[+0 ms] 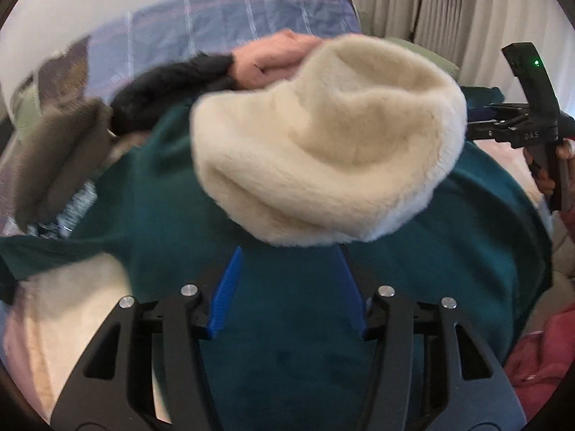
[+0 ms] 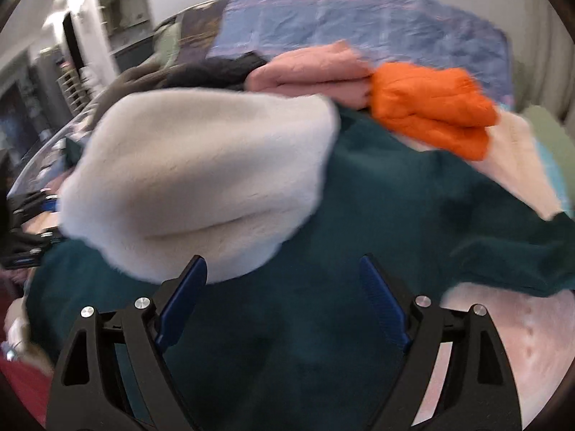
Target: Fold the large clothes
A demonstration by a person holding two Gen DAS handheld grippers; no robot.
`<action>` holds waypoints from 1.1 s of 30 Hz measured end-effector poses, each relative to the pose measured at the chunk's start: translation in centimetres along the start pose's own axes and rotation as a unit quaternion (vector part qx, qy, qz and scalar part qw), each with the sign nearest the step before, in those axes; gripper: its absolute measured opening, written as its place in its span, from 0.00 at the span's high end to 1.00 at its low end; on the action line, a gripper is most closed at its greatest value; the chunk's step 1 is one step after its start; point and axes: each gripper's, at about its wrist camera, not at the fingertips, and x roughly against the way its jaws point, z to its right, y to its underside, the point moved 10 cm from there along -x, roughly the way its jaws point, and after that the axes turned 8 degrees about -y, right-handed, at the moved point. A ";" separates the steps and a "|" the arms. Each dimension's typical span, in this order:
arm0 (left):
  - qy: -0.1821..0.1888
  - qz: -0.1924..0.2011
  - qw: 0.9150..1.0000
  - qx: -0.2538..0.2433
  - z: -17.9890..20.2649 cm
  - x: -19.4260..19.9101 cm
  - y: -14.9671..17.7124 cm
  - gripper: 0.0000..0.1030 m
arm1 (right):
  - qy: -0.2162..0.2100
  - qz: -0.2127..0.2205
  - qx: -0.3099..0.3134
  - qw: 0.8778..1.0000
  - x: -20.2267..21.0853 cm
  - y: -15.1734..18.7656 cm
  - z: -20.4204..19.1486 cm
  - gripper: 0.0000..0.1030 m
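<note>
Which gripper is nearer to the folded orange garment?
Right. The right gripper is open over the teal garment, with the orange garment just beyond. The left gripper sits farther off, behind the cream fleece.

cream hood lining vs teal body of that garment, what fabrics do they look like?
Cream hood lining: looks like plush faux fur or sherpa fleece, with a fuzzy matte pile and soft blurred edge. Teal body: probably fleece or brushed knit, matte, short nap, no visible weave. Motion blur leaves both uncertain.
</note>
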 end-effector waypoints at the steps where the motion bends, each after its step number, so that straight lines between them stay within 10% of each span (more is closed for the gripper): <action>1: 0.016 -0.006 1.000 0.003 0.5 -0.2 0.0 0.51 | -0.030 -0.007 -0.003 1.000 -0.3 0.2 -1.0 0.16; 7: 0.094 -0.031 0.995 -0.034 4.6 -1.1 0.4 0.87 | -0.049 -0.066 0.045 0.996 -3.4 2.4 -4.3 0.36; 13: 0.092 0.021 0.995 -0.044 5.3 1.2 -2.8 0.89 | -0.077 -0.073 -0.020 0.994 -4.7 2.4 -3.2 0.56; 15: 0.086 0.055 0.993 -0.054 5.3 3.4 -3.8 0.79 | -0.086 -0.069 -0.027 0.994 -4.2 2.5 -3.1 0.56; 17: 0.068 0.081 0.992 -0.072 5.7 4.7 -4.7 0.41 | -0.092 -0.068 -0.029 0.993 -4.0 2.4 -3.0 0.56; 22: 0.040 0.098 0.987 -0.120 8.2 3.0 -7.1 0.29 | -0.118 -0.074 -0.039 0.989 -4.9 2.4 -3.8 0.56; 25: 0.042 0.059 0.987 -0.141 9.0 -0.7 -8.3 0.84 | -0.122 -0.074 -0.046 0.989 -5.4 2.4 -3.9 0.56; 33: 0.040 0.159 0.978 -0.128 7.5 3.4 -17.7 0.87 | -0.092 0.064 -0.114 0.987 -7.4 -7.5 1.7 0.74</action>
